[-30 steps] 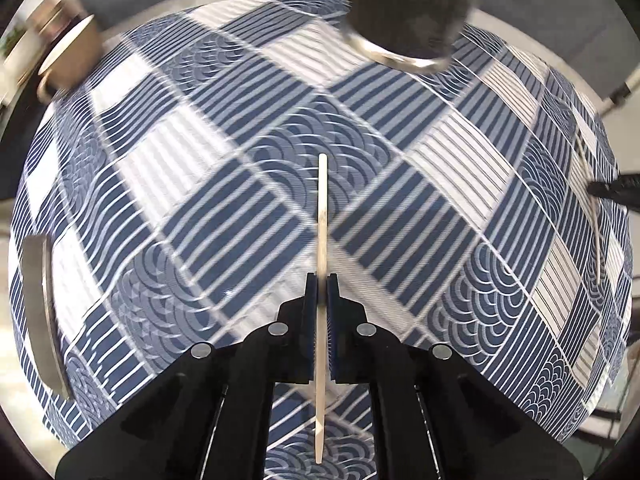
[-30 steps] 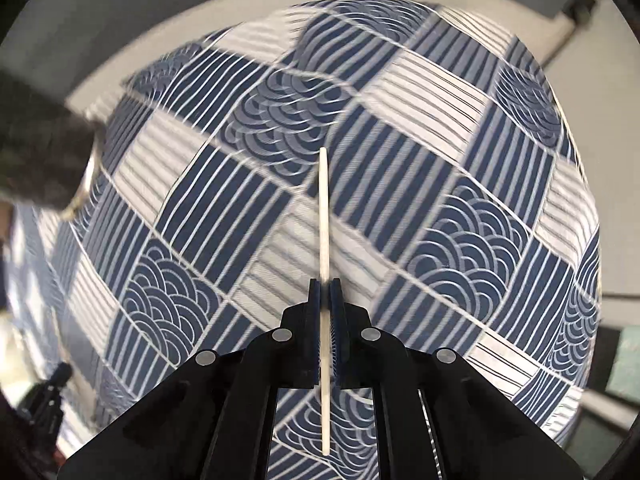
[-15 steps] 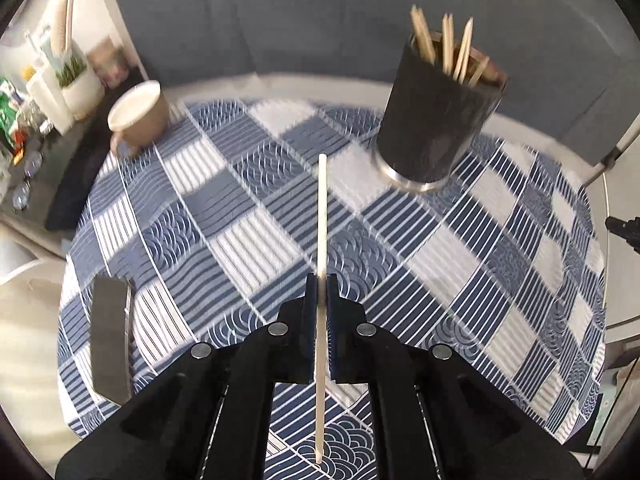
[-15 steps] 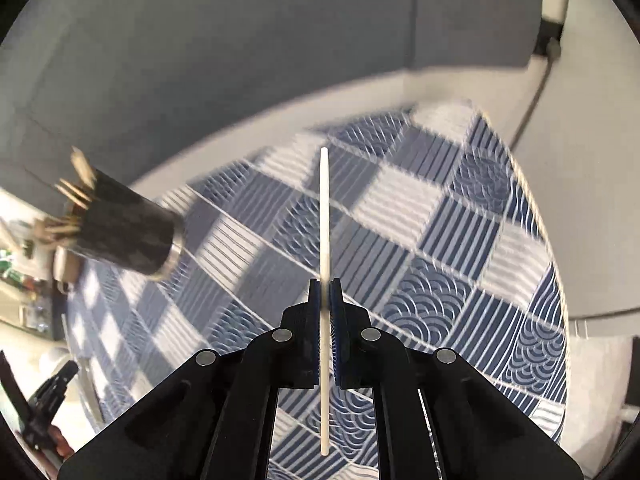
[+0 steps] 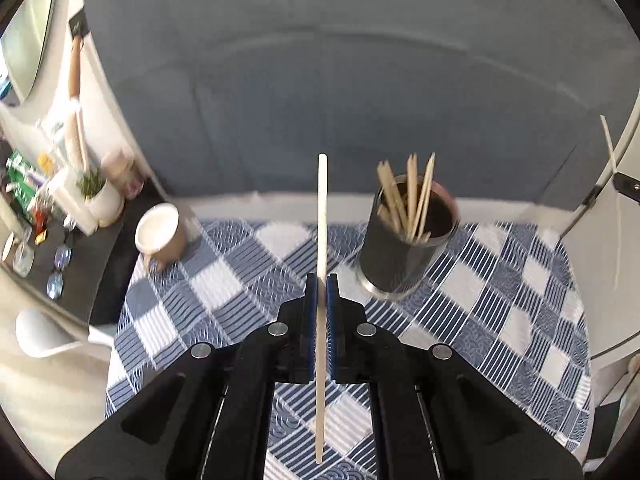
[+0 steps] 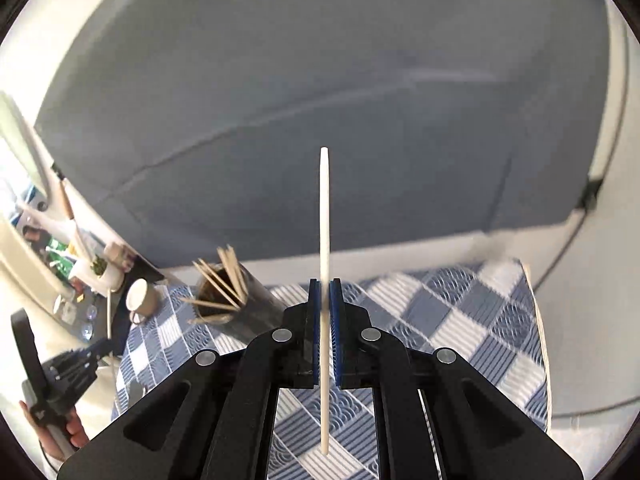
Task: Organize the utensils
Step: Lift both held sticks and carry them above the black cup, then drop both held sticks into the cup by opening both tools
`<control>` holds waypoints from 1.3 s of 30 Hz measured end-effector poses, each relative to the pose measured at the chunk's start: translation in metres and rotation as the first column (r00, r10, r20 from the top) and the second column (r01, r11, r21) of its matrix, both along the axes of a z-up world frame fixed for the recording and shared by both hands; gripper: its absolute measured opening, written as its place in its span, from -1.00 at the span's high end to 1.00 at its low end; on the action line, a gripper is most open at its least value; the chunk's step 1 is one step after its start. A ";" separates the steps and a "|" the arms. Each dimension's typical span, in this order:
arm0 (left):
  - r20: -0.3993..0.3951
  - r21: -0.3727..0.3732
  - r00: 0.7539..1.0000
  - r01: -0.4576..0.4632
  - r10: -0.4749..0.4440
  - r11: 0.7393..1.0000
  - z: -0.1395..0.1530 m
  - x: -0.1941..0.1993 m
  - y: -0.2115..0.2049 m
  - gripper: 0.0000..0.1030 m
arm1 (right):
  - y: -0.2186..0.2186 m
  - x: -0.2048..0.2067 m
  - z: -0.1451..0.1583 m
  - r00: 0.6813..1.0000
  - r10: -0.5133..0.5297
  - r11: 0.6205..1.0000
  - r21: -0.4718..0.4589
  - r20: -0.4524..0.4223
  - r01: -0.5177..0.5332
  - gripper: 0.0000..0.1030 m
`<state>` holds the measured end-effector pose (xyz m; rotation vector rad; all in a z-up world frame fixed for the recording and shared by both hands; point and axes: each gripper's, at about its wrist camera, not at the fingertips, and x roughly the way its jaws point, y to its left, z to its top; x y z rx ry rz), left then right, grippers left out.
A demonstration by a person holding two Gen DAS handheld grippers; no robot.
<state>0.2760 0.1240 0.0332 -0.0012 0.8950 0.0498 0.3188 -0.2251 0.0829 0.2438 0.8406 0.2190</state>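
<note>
My left gripper (image 5: 320, 280) pinched a chopstick (image 5: 321, 216) near its middle, long axis running straight ahead along my fingers. The holder (image 5: 404, 252), already with sticks inside, stood on the cloth (image 5: 500, 300) ahead and to the right of that tip. My right gripper (image 6: 324, 284) pinched a second stick (image 6: 325, 216) likewise; there the holder (image 6: 236, 312) lay ahead to the left, and seemed nearer to my left one

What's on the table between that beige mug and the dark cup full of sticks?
Only bare checked tablecloth lies between the mug and the holder; in the left wrist view, the left gripper's chopstick crosses in front.
</note>
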 end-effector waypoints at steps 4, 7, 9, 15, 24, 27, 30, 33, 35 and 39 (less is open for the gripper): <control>0.066 0.001 0.997 0.032 -0.032 0.999 0.028 0.018 -0.005 0.90 | 0.029 0.010 0.026 0.997 0.050 0.999 -0.023 0.057 -0.048 0.91; 0.115 -0.012 0.992 0.059 -0.058 0.998 0.049 0.033 -0.009 0.90 | 0.050 0.019 0.038 0.990 0.092 0.996 -0.019 0.102 -0.090 0.91; 0.154 -0.036 0.985 0.090 -0.084 0.995 0.061 0.044 -0.011 0.90 | 0.062 0.025 0.042 0.986 0.113 0.994 -0.015 0.126 -0.112 0.91; 0.274 -0.100 0.940 0.238 -0.203 0.966 0.073 0.063 -0.019 0.90 | 0.100 0.047 0.041 0.971 0.176 0.984 -0.018 0.160 -0.175 0.91; 0.400 -0.196 0.858 0.423 -0.321 0.885 0.042 0.097 -0.023 0.90 | 0.132 0.078 0.013 0.949 0.217 0.973 0.021 0.229 -0.228 0.91; 0.416 -0.198 0.842 0.454 -0.345 0.869 0.028 0.108 -0.028 0.90 | 0.140 0.086 -0.004 0.938 0.233 0.968 0.034 0.257 -0.250 0.91; 0.418 -0.235 0.831 0.490 -0.368 0.839 0.009 0.122 -0.028 0.90 | 0.150 0.091 -0.022 0.928 0.251 0.963 0.028 0.277 -0.268 0.91; 0.414 -0.262 0.827 0.508 -0.380 0.821 -0.012 0.139 -0.028 0.90 | 0.157 0.101 -0.040 0.928 0.260 0.963 0.003 0.266 -0.271 0.91; 0.420 -0.279 0.823 0.518 -0.382 0.809 -0.022 0.145 -0.027 0.90 | 0.162 0.107 -0.053 0.929 0.262 0.963 -0.001 0.261 -0.271 0.91; 0.441 -0.288 0.815 0.525 -0.376 0.801 -0.043 0.155 -0.024 0.90 | 0.174 0.117 -0.072 0.928 0.271 0.961 -0.012 0.254 -0.277 0.91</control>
